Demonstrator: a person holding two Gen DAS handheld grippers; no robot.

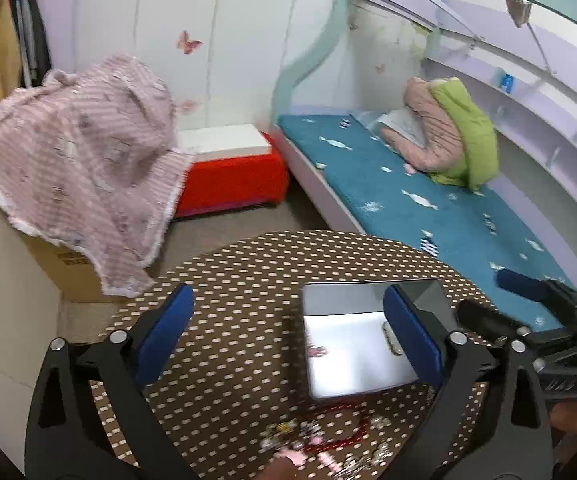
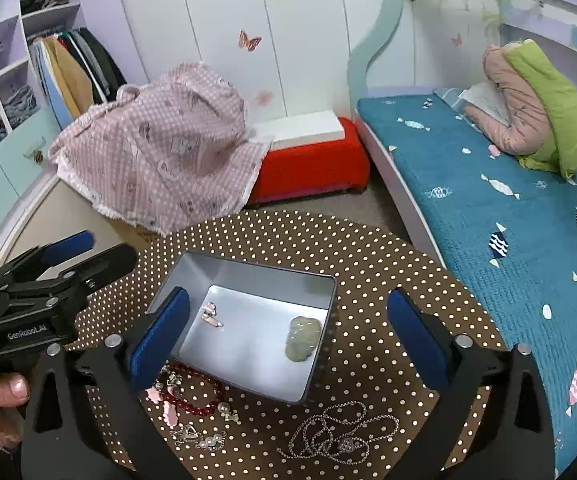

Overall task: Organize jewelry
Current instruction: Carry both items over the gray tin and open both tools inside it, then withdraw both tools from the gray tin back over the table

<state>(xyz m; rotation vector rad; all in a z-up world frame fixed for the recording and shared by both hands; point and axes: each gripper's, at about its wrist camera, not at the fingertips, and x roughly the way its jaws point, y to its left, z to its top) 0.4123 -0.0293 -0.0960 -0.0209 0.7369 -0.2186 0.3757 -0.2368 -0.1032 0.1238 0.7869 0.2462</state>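
An open grey metal box point(image 2: 248, 276) sits on a round brown polka-dot table point(image 2: 368, 264). Inside lie a pale green jade pendant point(image 2: 303, 338) and a small pink hair clip point(image 2: 211, 315). In front of the box lie a red bead bracelet point(image 2: 192, 394), pearl and silver pieces point(image 2: 204, 438) and a silver chain necklace point(image 2: 340, 432). My right gripper point(image 2: 288, 340) is open and empty above the box. My left gripper point(image 1: 288, 340) is open and empty over the table, left of the box point(image 1: 352, 344), with jewelry point(image 1: 320, 440) below it. The left gripper also shows in the right wrist view point(image 2: 72, 252).
A bed with a teal cover point(image 2: 488, 200) runs along the right, with pink and green bedding point(image 2: 536, 112) on it. A red stool point(image 2: 312, 168) and a cardboard box under pink cloth point(image 2: 160, 144) stand behind the table. Shelves point(image 2: 16, 60) stand at the far left.
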